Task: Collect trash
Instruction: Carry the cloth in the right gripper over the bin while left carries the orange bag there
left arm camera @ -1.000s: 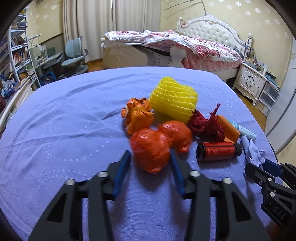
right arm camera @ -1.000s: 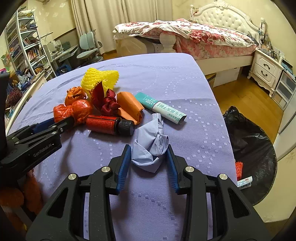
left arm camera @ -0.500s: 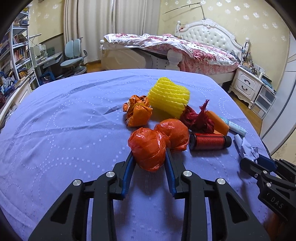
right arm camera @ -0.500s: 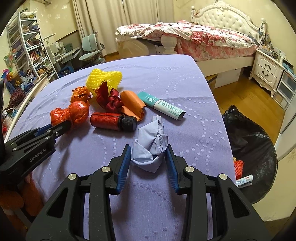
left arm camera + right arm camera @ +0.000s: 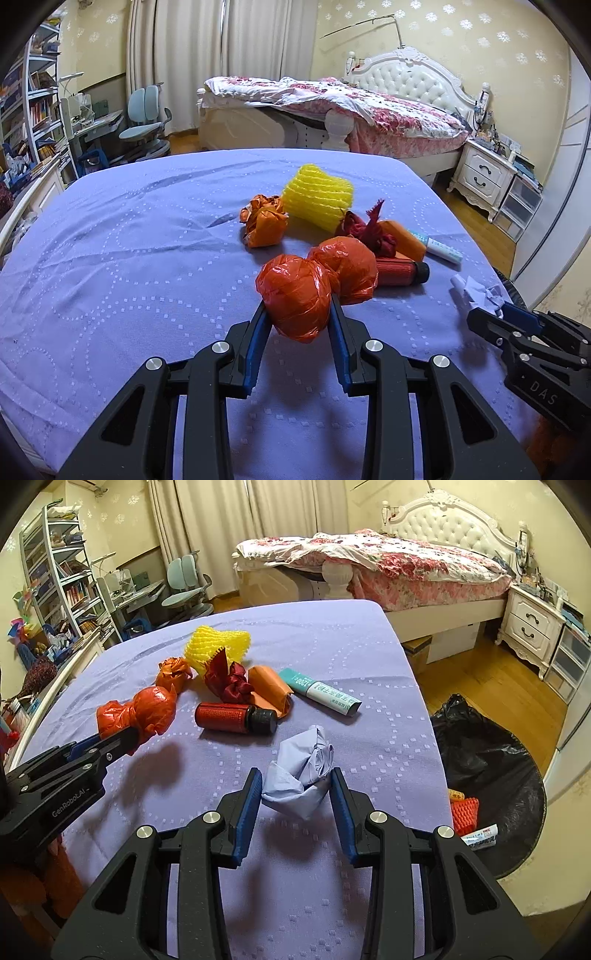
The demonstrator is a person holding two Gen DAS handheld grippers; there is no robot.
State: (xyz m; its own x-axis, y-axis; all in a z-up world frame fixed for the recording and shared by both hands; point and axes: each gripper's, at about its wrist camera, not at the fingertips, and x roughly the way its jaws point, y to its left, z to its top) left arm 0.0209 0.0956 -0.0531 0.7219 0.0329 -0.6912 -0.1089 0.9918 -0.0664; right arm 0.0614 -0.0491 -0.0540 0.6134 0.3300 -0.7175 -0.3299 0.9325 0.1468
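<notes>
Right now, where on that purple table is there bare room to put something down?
The purple tablecloth is bare across its whole left half, left of the crumpled orange paper ball, and along the far edge behind the yellow foam net. The right middle is crowded: dark red ribbon, red bottle with black cap, teal-and-white tube.

Left gripper (image 5: 298, 314) pitched down-forward, fingers (image 5: 255, 347) clamped on both sides of the orange plastic bag ball (image 5: 295, 297), held just off the table. Right gripper (image 5: 295, 794) at a similar downward pitch, blue-padded fingers (image 5: 245, 812) pinching the crumpled pale blue paper wad (image 5: 303, 775). Both sat side by side, left one visible at the right camera's left edge.
</notes>
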